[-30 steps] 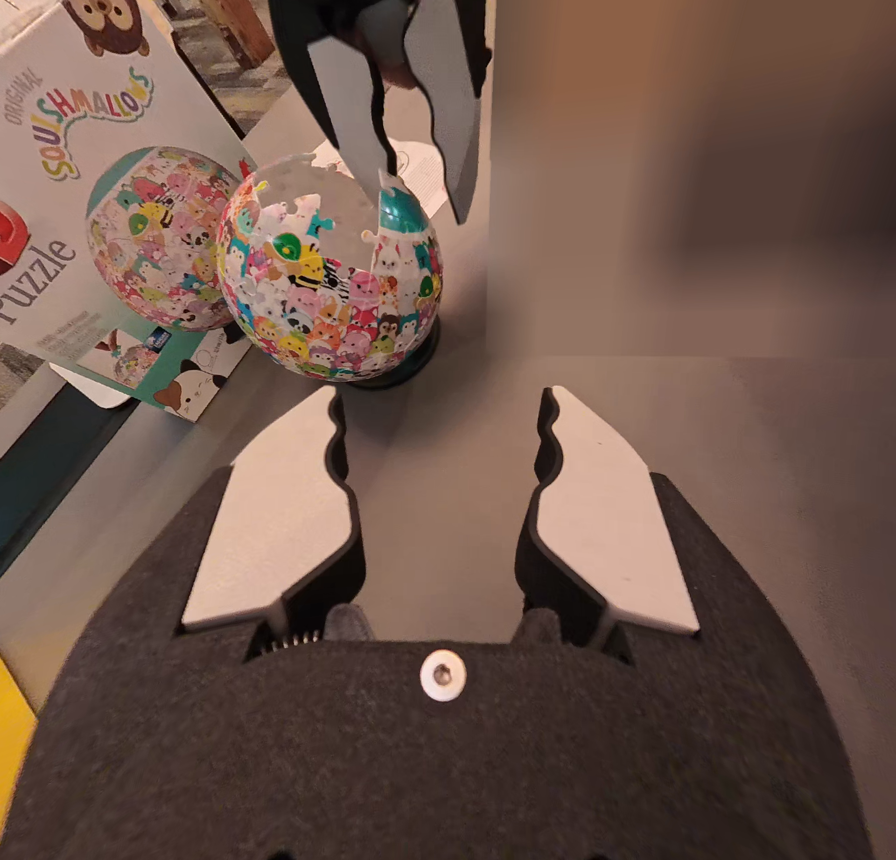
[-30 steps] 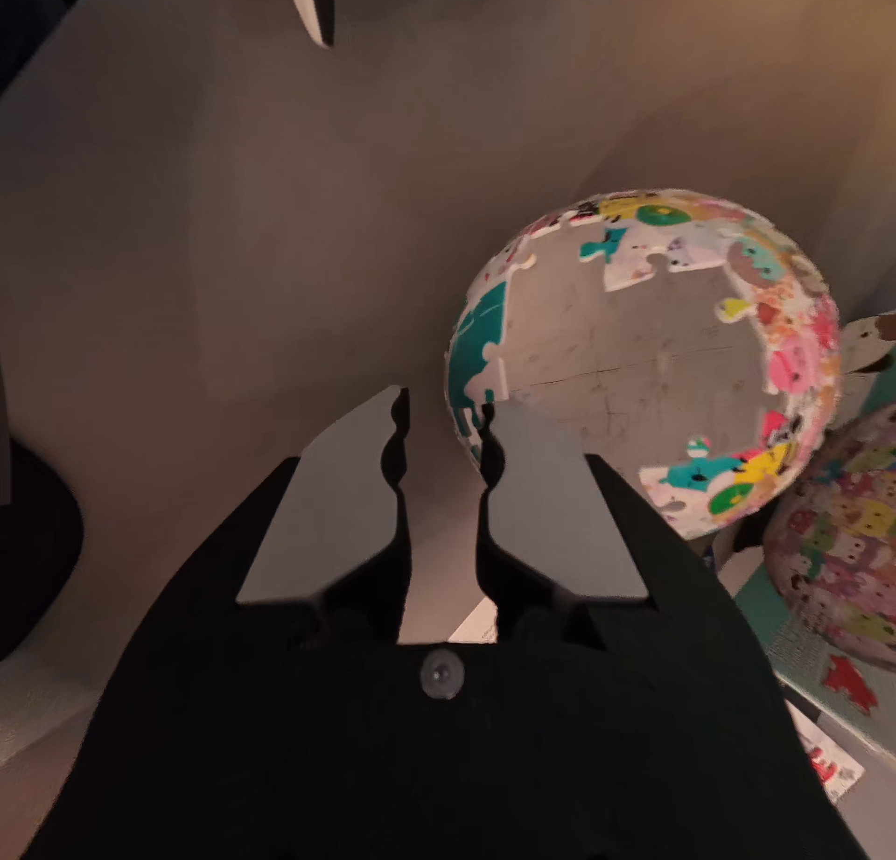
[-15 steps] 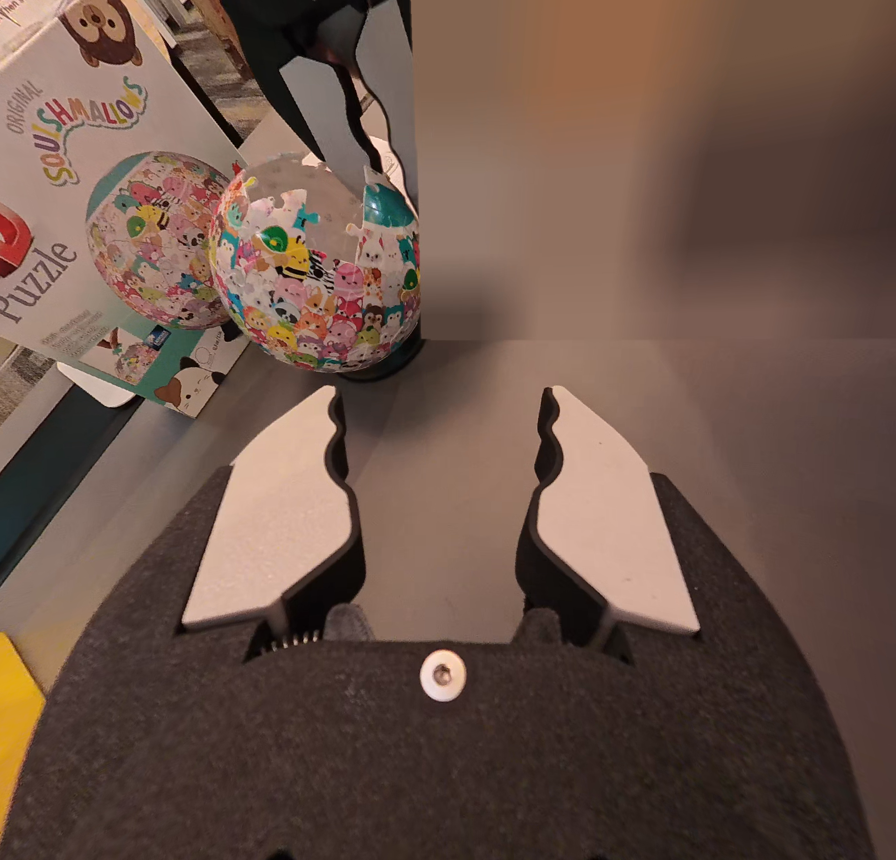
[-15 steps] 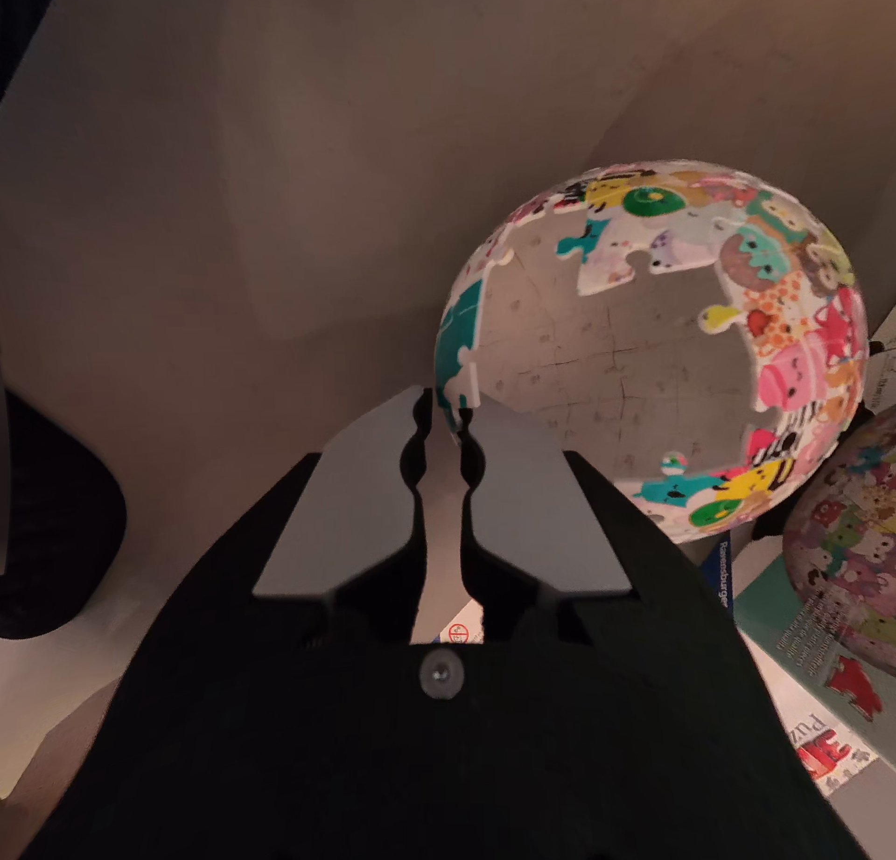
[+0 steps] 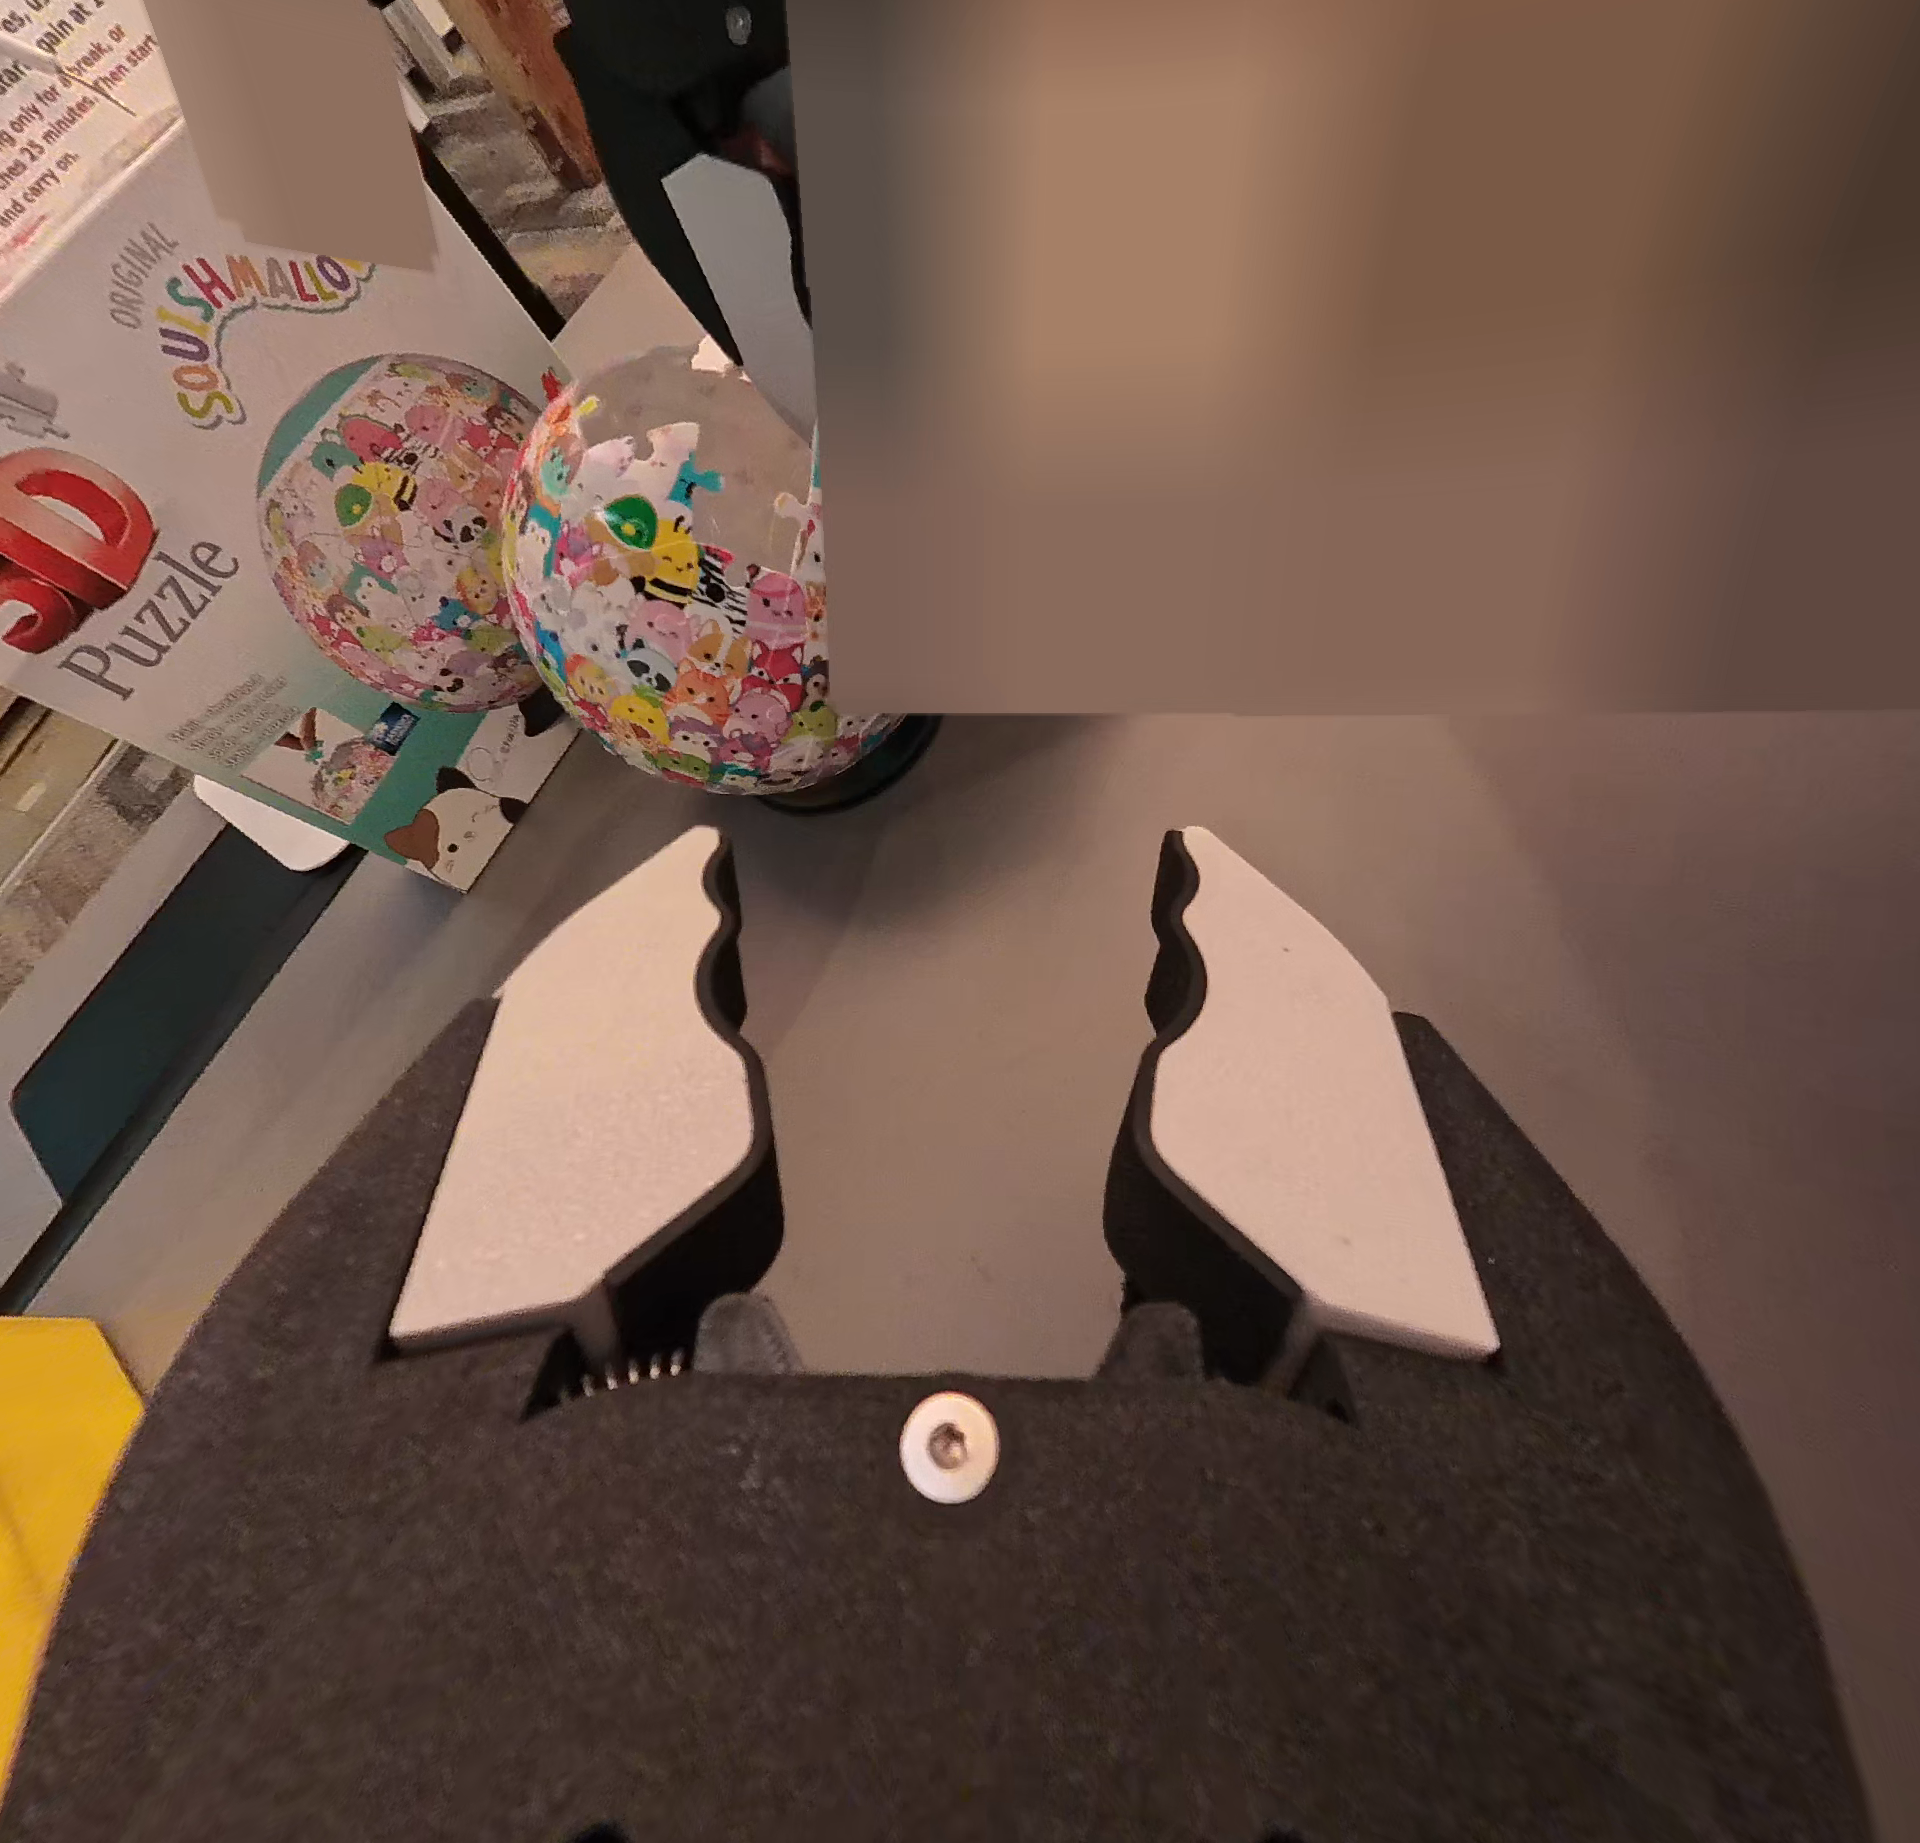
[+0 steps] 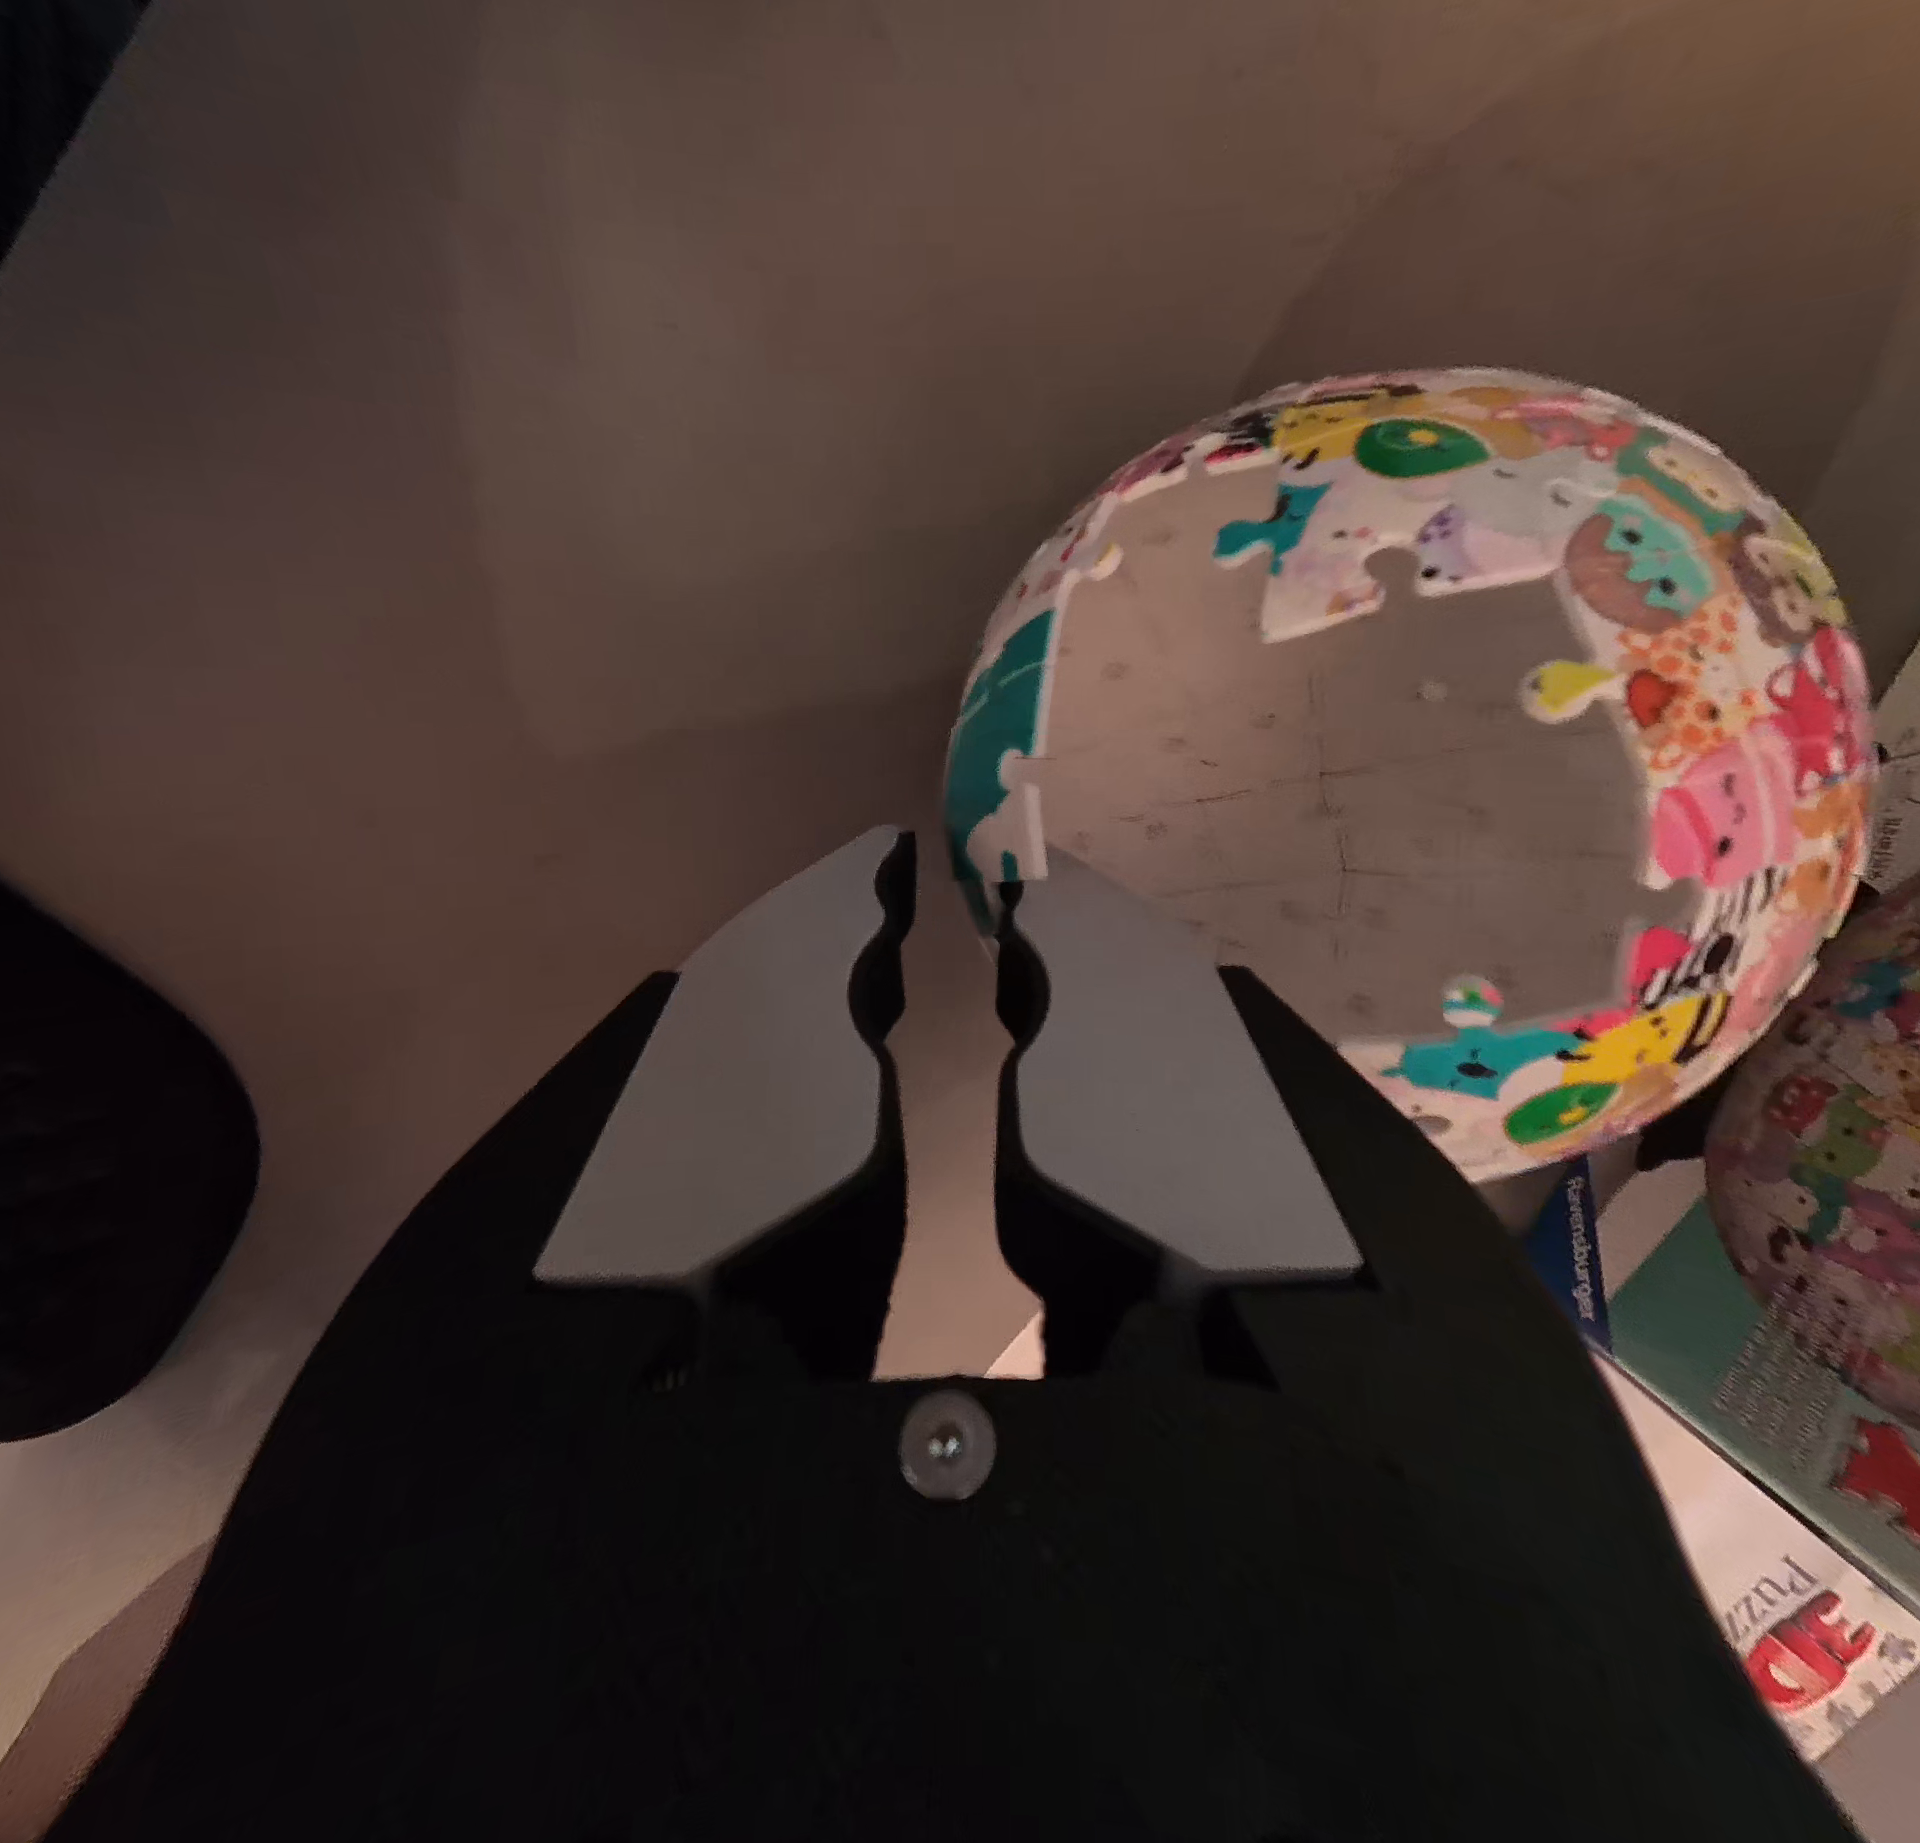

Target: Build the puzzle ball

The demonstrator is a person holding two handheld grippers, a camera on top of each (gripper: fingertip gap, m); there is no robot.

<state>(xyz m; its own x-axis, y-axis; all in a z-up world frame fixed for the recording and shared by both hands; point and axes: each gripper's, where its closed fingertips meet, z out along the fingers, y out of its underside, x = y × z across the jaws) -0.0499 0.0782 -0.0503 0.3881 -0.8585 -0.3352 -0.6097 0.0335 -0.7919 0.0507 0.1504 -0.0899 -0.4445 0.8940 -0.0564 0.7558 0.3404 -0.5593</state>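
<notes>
The puzzle ball [image 5: 675, 588] stands on a dark stand [image 5: 873, 765] on the grey table. Its lower part is covered in colourful pieces and its top is bare grey. My left gripper [image 5: 940, 837] is open and empty, low over the table in front of the ball. In the right wrist view the ball [image 6: 1455, 754] shows a large bare patch beside a teal piece [image 6: 1003, 713]. My right gripper [image 6: 951, 858] has only a narrow gap between its jaws and nothing in it. Its tips are at the teal edge of the ball. One of its fingers [image 5: 717, 245] shows above the ball.
The puzzle box [image 5: 260, 443] leans just left of the ball and also shows in the right wrist view [image 6: 1766, 1378]. A printed sheet [image 5: 62, 79] lies behind it. A yellow thing [image 5: 52, 1430] is at lower left. A dark object [image 6: 94, 1170] sits left of my right gripper. One gripper's finger ends stand about 15 centimeters off the other's.
My right gripper's jaws have narrowed from a wider gap and it stays at the ball's teal edge. My left gripper has stayed open and barely moved.
</notes>
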